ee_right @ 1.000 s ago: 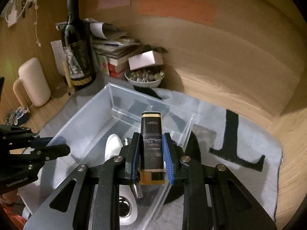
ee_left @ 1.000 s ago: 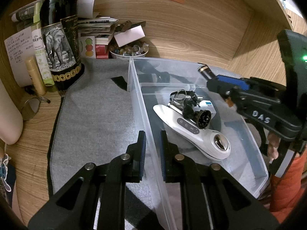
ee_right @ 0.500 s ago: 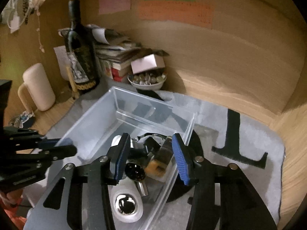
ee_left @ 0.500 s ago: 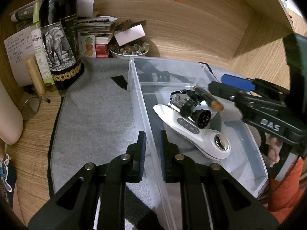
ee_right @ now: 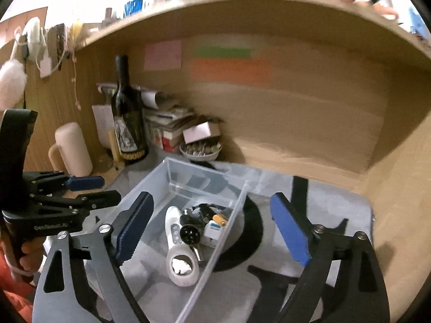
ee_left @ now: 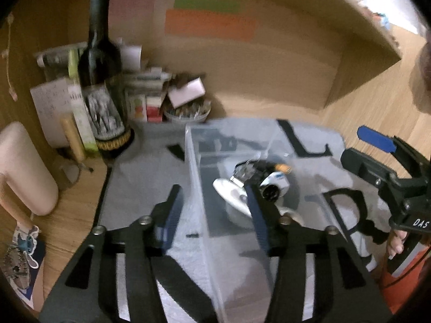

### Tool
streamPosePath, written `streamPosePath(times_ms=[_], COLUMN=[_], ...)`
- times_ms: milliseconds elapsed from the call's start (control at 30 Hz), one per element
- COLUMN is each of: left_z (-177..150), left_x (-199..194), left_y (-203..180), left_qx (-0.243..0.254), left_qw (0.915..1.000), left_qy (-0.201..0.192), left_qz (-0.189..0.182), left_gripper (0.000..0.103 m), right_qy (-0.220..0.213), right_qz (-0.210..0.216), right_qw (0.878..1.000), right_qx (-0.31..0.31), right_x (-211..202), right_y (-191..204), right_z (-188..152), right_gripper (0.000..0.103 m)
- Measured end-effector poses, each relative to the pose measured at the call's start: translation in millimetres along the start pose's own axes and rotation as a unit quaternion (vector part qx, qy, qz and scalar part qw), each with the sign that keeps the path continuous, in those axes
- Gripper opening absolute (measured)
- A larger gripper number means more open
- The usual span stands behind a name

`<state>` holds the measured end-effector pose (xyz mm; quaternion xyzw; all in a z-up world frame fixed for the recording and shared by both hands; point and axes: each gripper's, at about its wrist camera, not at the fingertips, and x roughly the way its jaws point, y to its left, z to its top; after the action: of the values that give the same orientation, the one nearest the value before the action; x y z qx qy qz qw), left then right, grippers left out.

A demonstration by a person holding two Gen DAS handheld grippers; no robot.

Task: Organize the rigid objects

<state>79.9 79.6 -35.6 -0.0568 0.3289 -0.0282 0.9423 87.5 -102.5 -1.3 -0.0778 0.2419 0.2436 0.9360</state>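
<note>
A clear plastic bin (ee_left: 194,161) (ee_right: 172,167) stands on a grey mat. In it lie a white handheld device (ee_right: 173,239) (ee_left: 229,192), a round black part (ee_right: 190,232), a small white-and-blue box (ee_right: 212,228) and a black-and-gold tube (ee_right: 219,218) (ee_left: 280,167). My left gripper (ee_left: 212,215) (ee_right: 99,188) straddles the bin's left wall. Its jaws are opening and the pads are off the wall. My right gripper (ee_right: 212,228) (ee_left: 363,149) hangs above the bin's right side, its jaws opening wide with nothing between them.
A dark wine bottle (ee_right: 128,123), stacked books (ee_right: 167,123) and a bowl of small stones (ee_right: 200,150) crowd the back left corner. A pale pink mug (ee_right: 72,148) stands at the left. The wooden back wall bears coloured notes (ee_right: 229,67).
The right gripper let go of the black-and-gold tube, which dropped into the bin, then drew back and upward while opening. The left gripper released the bin wall and rose.
</note>
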Motion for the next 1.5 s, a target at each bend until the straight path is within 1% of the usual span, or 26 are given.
streamPosePath(times_ms=[67, 100, 133, 167, 233, 267, 367, 533, 667, 767, 967, 1500], left_z=[0, 0, 0, -1, -3, -4, -8, -17, -24, -28, -28, -29], left_x=[-11, -18, -24, -31, -41, -46, -60, -79, -93, -100, -102, -98], left_y=[-7, -11, -14, -18, -24, -27, -37, -54, -66, -71, -73, -73], left_qx=[0.004, 0.005, 0.006, 0.006, 0.008, 0.010, 0.018, 0.030, 0.042, 0.047, 0.046, 0.046], left_qw=[0.9998, 0.9994, 0.9989, 0.9980, 0.9965, 0.9956, 0.9922, 0.9863, 0.9806, 0.9783, 0.9778, 0.9793], left_qy=[-0.021, -0.034, -0.046, -0.062, -0.083, -0.093, -0.121, -0.161, -0.189, -0.200, -0.203, -0.197], left_qz=[0.001, 0.002, 0.005, 0.007, 0.010, 0.013, 0.023, 0.022, 0.029, 0.027, 0.022, 0.017], left_gripper=[0.068, 0.071, 0.077, 0.082, 0.087, 0.091, 0.097, 0.100, 0.101, 0.102, 0.102, 0.102], right_qy=[-0.018, -0.028, -0.037, -0.047, -0.068, -0.074, -0.086, -0.097, -0.108, -0.115, -0.121, -0.116], right_qz=[-0.007, -0.013, -0.018, -0.024, -0.032, -0.035, -0.040, -0.046, -0.045, -0.045, -0.042, -0.037], right_qw=[1.000, 0.999, 0.999, 0.998, 0.997, 0.996, 0.995, 0.993, 0.992, 0.991, 0.991, 0.992], right_qx=[0.008, 0.012, 0.015, 0.019, 0.026, 0.028, 0.037, 0.047, 0.050, 0.047, 0.044, 0.045], right_x=[-12, -19, -24, -29, -41, -46, -59, -72, -84, -91, -97, -95], right_y=[-3, -4, -6, -7, -9, -10, -13, -17, -17, -16, -14, -12], right_z=[-2, -4, -5, -7, -11, -12, -17, -24, -28, -30, -31, -30], right_gripper=[0.091, 0.095, 0.099, 0.101, 0.103, 0.103, 0.103, 0.103, 0.103, 0.103, 0.103, 0.103])
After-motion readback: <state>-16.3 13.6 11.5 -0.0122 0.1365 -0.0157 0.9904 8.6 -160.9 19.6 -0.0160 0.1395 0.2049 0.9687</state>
